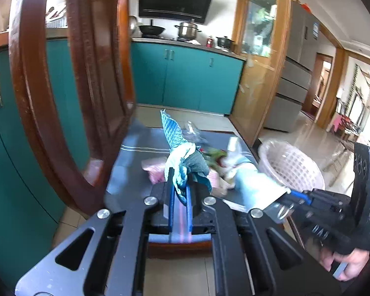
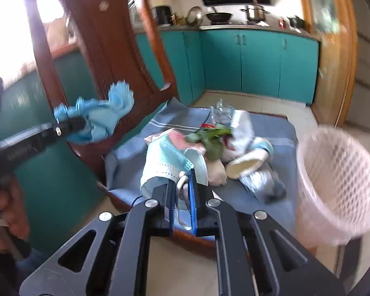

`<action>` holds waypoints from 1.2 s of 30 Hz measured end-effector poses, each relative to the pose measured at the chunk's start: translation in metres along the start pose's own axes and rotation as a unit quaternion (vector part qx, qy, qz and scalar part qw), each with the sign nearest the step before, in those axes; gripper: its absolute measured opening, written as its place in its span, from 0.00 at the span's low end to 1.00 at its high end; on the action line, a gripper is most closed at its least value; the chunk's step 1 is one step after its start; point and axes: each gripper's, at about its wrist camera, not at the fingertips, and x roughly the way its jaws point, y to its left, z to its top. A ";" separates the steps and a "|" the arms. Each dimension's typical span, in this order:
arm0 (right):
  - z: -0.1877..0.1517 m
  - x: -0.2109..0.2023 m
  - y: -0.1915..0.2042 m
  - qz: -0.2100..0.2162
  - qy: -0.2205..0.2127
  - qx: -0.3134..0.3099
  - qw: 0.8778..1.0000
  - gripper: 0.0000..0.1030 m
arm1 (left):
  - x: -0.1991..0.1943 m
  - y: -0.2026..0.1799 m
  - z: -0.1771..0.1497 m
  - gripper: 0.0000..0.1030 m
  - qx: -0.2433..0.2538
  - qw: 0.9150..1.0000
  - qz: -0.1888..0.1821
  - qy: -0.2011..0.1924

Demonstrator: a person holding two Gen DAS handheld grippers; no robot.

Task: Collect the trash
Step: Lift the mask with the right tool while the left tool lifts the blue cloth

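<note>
The right gripper is pinching a face mask; the left gripper is clamping a blue cloth. The basket is sitting at right, nearer the right gripper.

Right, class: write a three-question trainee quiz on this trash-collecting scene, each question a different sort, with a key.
1. True or false: the left gripper is shut on a blue cloth.
2. What does the right gripper hold? A) face mask B) paper cup C) green leaves
3. Fill in: the pink mesh basket stands to the ____ of the pile in the right wrist view.

Key: 1 true; 2 A; 3 right.
</note>
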 end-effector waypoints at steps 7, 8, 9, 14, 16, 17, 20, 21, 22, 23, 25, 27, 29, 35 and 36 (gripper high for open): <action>-0.011 0.001 -0.035 -0.050 0.009 0.031 0.998 0.10 | 0.006 -0.048 -0.036 0.08 0.059 0.997 -0.031 0.038; -0.012 0.001 -0.035 -0.054 0.007 0.034 0.998 0.10 | 0.008 -0.053 -0.036 0.08 0.065 0.997 -0.032 0.040; -0.012 0.000 -0.039 -0.057 0.007 0.038 0.998 0.10 | 0.010 -0.056 -0.039 0.08 0.068 0.996 -0.031 0.041; -0.014 -0.005 -0.040 -0.076 -0.004 0.033 0.997 0.10 | 0.018 -0.058 -0.043 0.08 0.065 0.997 -0.024 0.046; -0.015 -0.006 -0.043 -0.078 -0.006 0.031 0.996 0.10 | 0.018 -0.058 -0.042 0.08 0.065 0.997 -0.020 0.041; -0.016 -0.006 -0.043 -0.080 -0.007 0.030 0.996 0.10 | 0.018 -0.058 -0.042 0.08 0.065 0.997 -0.019 0.040; -0.016 -0.007 -0.044 -0.078 -0.008 0.031 0.996 0.10 | 0.020 -0.060 -0.045 0.08 0.068 0.997 -0.019 0.043; -0.016 -0.007 -0.044 -0.077 -0.008 0.031 0.997 0.10 | 0.021 -0.061 -0.046 0.08 0.069 0.996 -0.018 0.044; -0.016 -0.008 -0.043 -0.077 -0.008 0.031 0.997 0.10 | 0.022 -0.062 -0.047 0.08 0.070 0.996 -0.018 0.047; -0.017 -0.007 -0.043 -0.076 -0.007 0.030 0.997 0.10 | 0.023 -0.062 -0.048 0.08 0.071 0.996 -0.017 0.049; -0.017 -0.006 -0.040 -0.073 -0.004 0.031 0.997 0.10 | 0.025 -0.061 -0.049 0.08 0.072 0.996 -0.014 0.049; -0.017 -0.006 -0.039 -0.071 -0.004 0.031 0.997 0.10 | 0.025 -0.060 -0.050 0.08 0.072 0.996 -0.012 0.050; -0.018 -0.005 -0.038 -0.067 -0.001 0.029 0.997 0.10 | 0.025 -0.059 -0.050 0.08 0.072 0.996 -0.009 0.051; -0.018 -0.004 -0.032 -0.061 -0.003 0.023 0.998 0.10 | 0.026 -0.057 -0.050 0.08 0.070 0.996 -0.003 0.048; -0.018 -0.004 -0.032 -0.060 -0.002 0.023 0.998 0.10 | 0.026 -0.057 -0.050 0.08 0.070 0.996 -0.003 0.048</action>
